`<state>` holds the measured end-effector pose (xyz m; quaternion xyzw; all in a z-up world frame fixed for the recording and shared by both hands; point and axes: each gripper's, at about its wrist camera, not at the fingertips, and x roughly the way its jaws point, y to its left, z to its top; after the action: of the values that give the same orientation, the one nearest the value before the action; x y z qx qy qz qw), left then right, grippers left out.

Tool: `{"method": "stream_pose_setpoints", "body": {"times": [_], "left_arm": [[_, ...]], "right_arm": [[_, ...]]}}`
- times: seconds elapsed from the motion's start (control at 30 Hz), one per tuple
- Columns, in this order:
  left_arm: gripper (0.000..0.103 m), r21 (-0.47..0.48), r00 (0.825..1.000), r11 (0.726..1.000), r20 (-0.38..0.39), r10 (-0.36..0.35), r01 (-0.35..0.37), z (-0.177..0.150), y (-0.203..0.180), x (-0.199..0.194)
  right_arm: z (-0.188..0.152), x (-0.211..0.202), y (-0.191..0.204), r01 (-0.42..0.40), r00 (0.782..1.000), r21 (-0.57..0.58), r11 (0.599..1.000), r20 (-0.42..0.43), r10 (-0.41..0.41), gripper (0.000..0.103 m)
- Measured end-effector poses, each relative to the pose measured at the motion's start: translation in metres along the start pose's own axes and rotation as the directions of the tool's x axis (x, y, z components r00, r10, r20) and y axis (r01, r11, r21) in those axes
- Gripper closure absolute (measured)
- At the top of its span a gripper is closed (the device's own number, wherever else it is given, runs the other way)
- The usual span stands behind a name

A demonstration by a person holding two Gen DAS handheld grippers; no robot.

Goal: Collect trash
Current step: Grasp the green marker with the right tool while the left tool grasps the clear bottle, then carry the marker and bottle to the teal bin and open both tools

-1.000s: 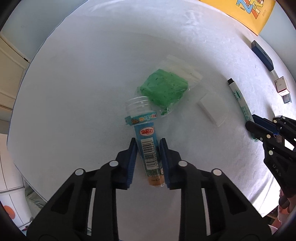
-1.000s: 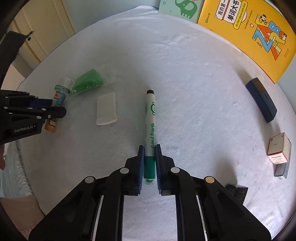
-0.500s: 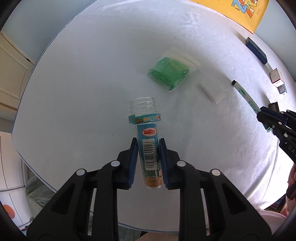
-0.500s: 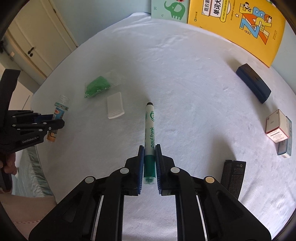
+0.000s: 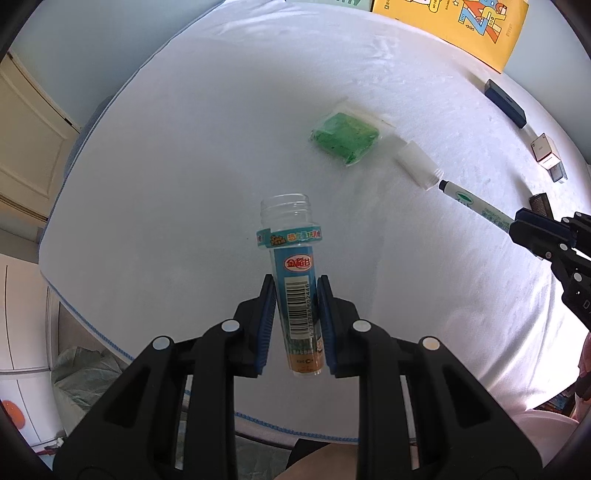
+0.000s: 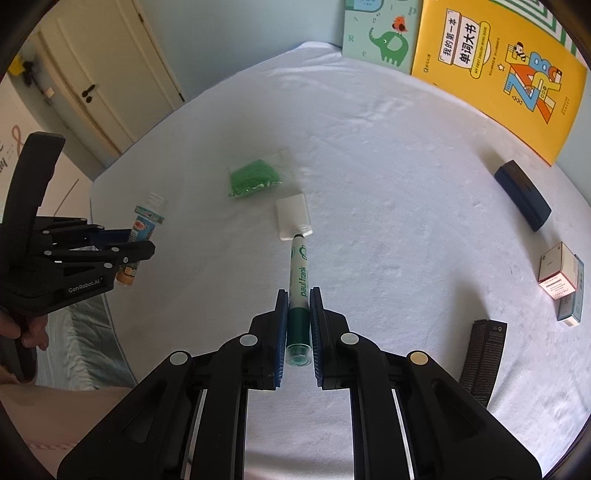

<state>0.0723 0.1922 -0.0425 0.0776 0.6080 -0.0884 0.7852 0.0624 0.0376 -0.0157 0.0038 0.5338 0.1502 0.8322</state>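
The clear plastic bottle (image 5: 297, 284), uncapped and wrapped in a blue barcode label, is clamped low on its body between the blue pads of the left gripper (image 5: 296, 321) — held up off the white cloth-covered table (image 5: 184, 166). The right gripper (image 6: 298, 328) is pinched tight on the green cap end of a marker (image 6: 300, 291), also lifted clear. On the cloth beyond lie a green-filled plastic bag (image 5: 345, 138) and, just beside it, a small white plastic piece (image 5: 415, 164).

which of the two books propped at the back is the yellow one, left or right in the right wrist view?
The right one: the yellow book with the big ZAB lettering. The book beside it is pale green with an elephant.
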Motion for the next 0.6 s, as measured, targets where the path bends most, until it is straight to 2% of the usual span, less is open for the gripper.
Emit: {"method": "stream_pose_setpoints", "body": {"times": [0.13,0.6], "left_arm": [[0.082,-0.019,1.0,1.0,0.0,0.015,-0.015,-0.005,0.006,0.0],[0.082,-0.153,0.997,0.986,0.012,0.075,-0.072,-0.044,0.068,-0.015]], "right_arm": [[0.005,-0.004,0.014,-0.02,1.0,-0.027,0.999,0.014,0.02,0.09],[0.024,-0.004,0.069,-0.084,0.996,-0.153,0.985,0.031,0.089,0.09]]}}
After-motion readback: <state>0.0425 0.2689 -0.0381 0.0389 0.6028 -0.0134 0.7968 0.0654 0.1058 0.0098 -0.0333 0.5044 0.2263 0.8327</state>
